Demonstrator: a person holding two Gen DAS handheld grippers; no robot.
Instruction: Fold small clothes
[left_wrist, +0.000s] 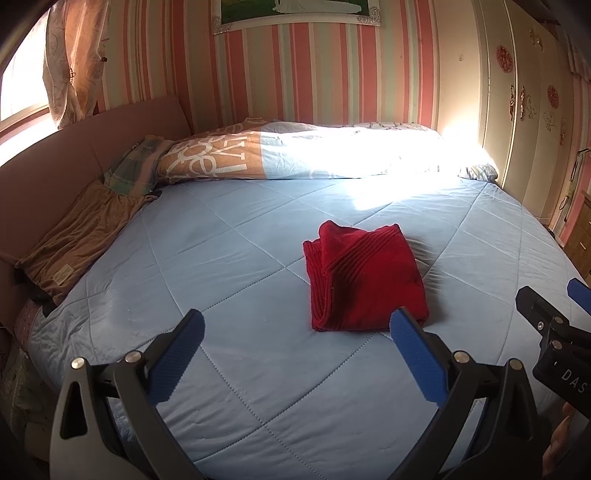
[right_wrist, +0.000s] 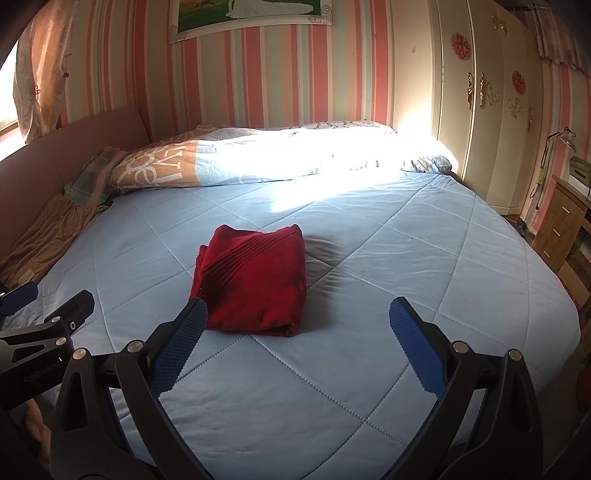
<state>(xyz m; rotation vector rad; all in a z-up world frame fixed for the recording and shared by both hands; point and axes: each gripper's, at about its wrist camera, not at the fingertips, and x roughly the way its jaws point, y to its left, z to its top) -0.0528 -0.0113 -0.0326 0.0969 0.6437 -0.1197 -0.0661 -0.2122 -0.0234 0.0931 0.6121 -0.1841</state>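
To the left of the left gripper (left_wrist: 297, 326), a brown garment (left_wrist: 74, 236) lay along the bed's edge against the pink headboard (left_wrist: 85, 140), with a plaid cloth (left_wrist: 129, 170) beyond it. Open blue quilt (left_wrist: 184, 240) stretched ahead of the jaws and between them, clear for movement on all sides of the folded piece. The left gripper's jaws stood wide apart and held nothing, hovering above the quilt. The red folded garment (left_wrist: 364, 277) lay just ahead of its right-hand finger, a little to the right of the gap's centre line. From the right wrist view, the right gripper (right_wrist: 295, 317) also had its jaws spread wide and empty; the red folded garment (right_wrist: 255, 280) sat just ahead of its left-hand finger, so the piece lay between the two grippers. Farther ahead, a rolled duvet (left_wrist: 295, 151) ran along the striped wall (left_wrist: 295, 74), sunlit at the right. Right of the jaws stood a cream wardrobe (right_wrist: 491, 122) and a wooden drawer unit (right_wrist: 561, 225) beyond the bed's edge.
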